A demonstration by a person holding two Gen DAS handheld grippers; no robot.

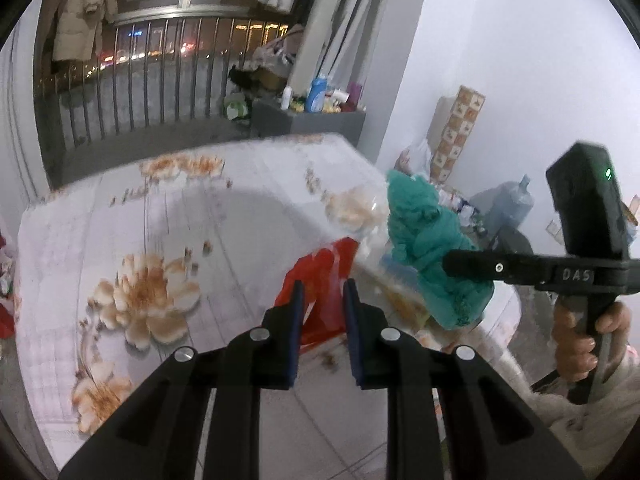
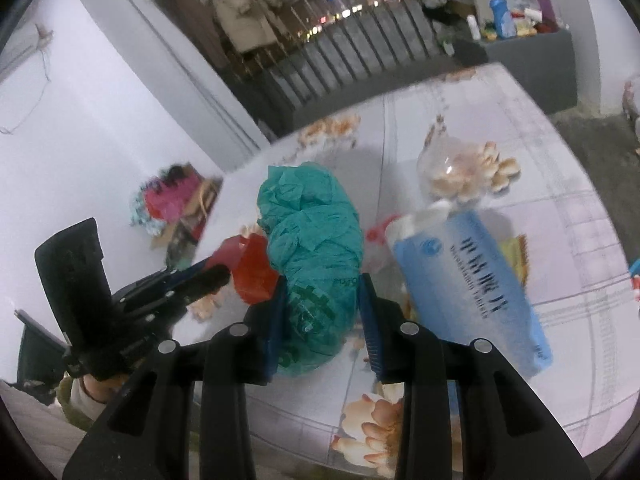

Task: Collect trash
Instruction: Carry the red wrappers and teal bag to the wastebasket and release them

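Observation:
My right gripper [image 2: 323, 312] is shut on a crumpled green plastic bag [image 2: 316, 240] and holds it over the floral table [image 2: 560, 216]. The bag also shows in the left wrist view [image 1: 432, 248], with the right gripper [image 1: 452, 266] against it. My left gripper [image 1: 323, 300] has its jaws around a red plastic bag [image 1: 324, 280]; in the right wrist view the left gripper [image 2: 224, 268] touches the red bag [image 2: 252, 276]. A blue-and-white packet [image 2: 472, 288] and a clear plastic bag [image 2: 452, 168] lie on the table to the right.
The table's floral cloth [image 1: 140, 288] stretches to the left. A grey cabinet with bottles [image 1: 316, 116] and a balcony railing [image 1: 152, 80] stand beyond. Boxes and a water jug [image 1: 512, 204] crowd the right corner. Red clutter [image 2: 176, 200] lies by the wall.

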